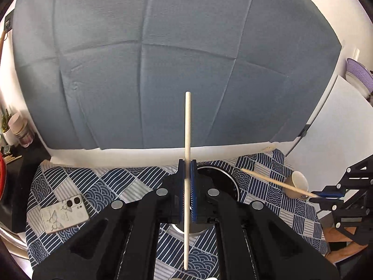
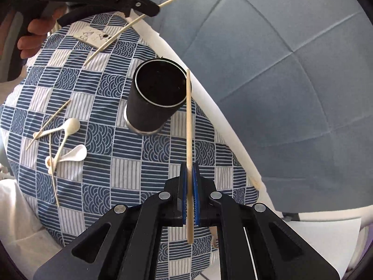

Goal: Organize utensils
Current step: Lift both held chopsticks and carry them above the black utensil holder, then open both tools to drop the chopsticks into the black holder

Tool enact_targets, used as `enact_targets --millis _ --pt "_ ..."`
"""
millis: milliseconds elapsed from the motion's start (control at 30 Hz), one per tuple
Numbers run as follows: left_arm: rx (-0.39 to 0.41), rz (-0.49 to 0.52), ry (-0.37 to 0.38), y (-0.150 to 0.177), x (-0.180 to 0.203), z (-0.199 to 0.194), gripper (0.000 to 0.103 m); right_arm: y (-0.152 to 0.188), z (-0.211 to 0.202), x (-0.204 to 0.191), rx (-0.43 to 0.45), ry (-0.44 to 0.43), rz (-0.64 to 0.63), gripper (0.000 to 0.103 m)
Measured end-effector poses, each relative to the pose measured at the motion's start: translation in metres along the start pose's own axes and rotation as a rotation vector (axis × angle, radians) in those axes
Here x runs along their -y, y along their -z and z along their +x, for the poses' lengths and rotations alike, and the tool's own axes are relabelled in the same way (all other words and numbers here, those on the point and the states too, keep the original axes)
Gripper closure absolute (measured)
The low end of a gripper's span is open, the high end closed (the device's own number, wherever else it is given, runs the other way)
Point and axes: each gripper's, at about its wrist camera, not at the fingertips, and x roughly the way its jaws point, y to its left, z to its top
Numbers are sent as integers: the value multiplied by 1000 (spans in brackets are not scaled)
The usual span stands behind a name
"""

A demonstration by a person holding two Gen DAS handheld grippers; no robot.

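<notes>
Each claw (image 1: 187,186) (image 2: 190,193) clenched on a chopstick (image 1: 187,154) (image 2: 189,144); black holder (image 2: 156,98), spoons (image 2: 70,140), phone (image 1: 64,213) around.

We find little legible text. Left gripper (image 2: 149,9) body carries small embossed wordmark along its black side — too blurred for us to spell out. Phone case (image 1: 64,212) on checked cloth shows faint printed line amid bird drawings — unreadable to us. We see no numbers, no signs elsewhere in either view.
</notes>
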Motion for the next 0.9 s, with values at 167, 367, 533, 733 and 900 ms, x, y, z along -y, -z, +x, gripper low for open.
enact_targets --millis 167,367,533,733,900 --pt "11 -2 62 -14 3 21 98 -16 13 -10 -57 35 -123 98" --pt "29 -18 138 -23 4 48 98 -26 26 -24 -122 141 -347 98" --pt "55 -60 190 -23 -1 64 98 -31 39 -30 -181 230 -515 98" --pt "91 -92 224 -16 -8 75 98 -36 47 -33 -221 316 -659 98" --pt "123 -64 234 0 -4 77 98 -34 52 -43 -233 360 -810 98"
